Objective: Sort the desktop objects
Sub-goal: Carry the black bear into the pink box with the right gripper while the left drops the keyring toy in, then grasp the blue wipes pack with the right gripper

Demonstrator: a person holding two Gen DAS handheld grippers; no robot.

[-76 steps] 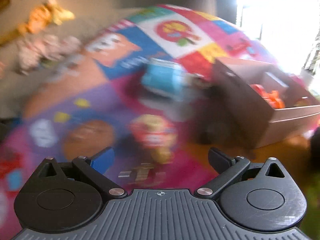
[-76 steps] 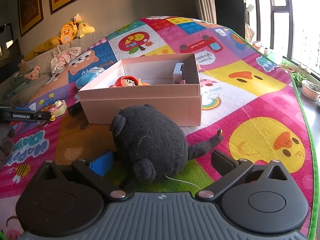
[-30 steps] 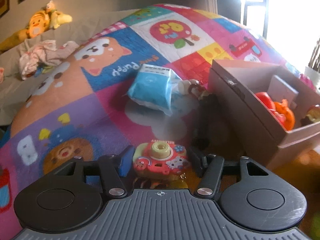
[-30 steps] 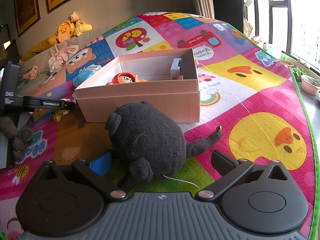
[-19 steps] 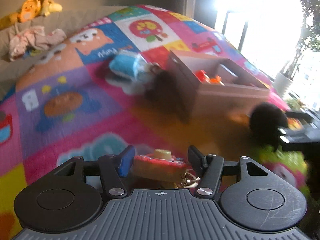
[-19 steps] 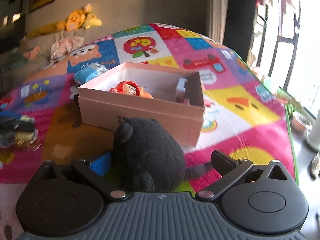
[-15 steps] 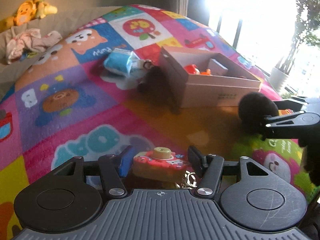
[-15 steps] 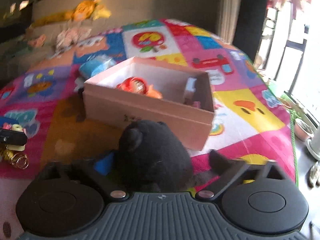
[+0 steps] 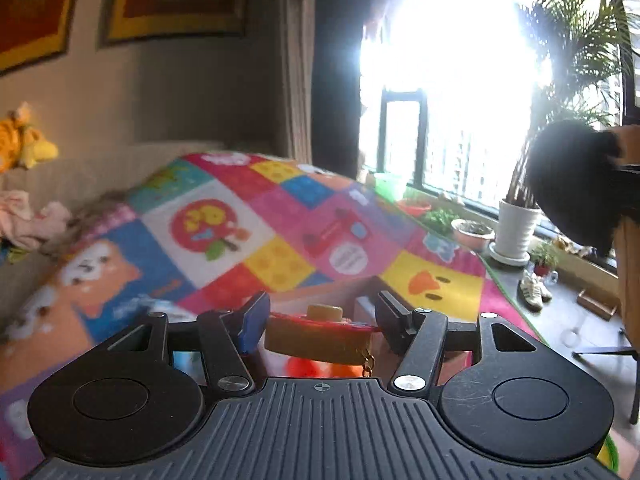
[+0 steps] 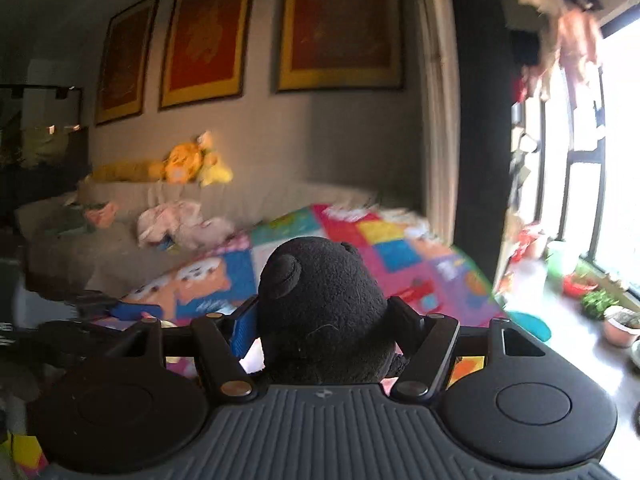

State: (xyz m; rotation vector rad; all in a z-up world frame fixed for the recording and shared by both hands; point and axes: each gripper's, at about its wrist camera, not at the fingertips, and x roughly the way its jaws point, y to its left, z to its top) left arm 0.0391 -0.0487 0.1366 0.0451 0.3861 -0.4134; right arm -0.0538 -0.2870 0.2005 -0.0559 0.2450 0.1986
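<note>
Toy camera pinched in my left gripper hangs above the box, black plush squeezed by my right gripper's fingers is aloft too; neither is dropped yet.

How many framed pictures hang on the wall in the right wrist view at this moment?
3. All on the wall above the sofa: left picture, middle picture, right picture. More may hang beyond the frame's left edge.
</note>
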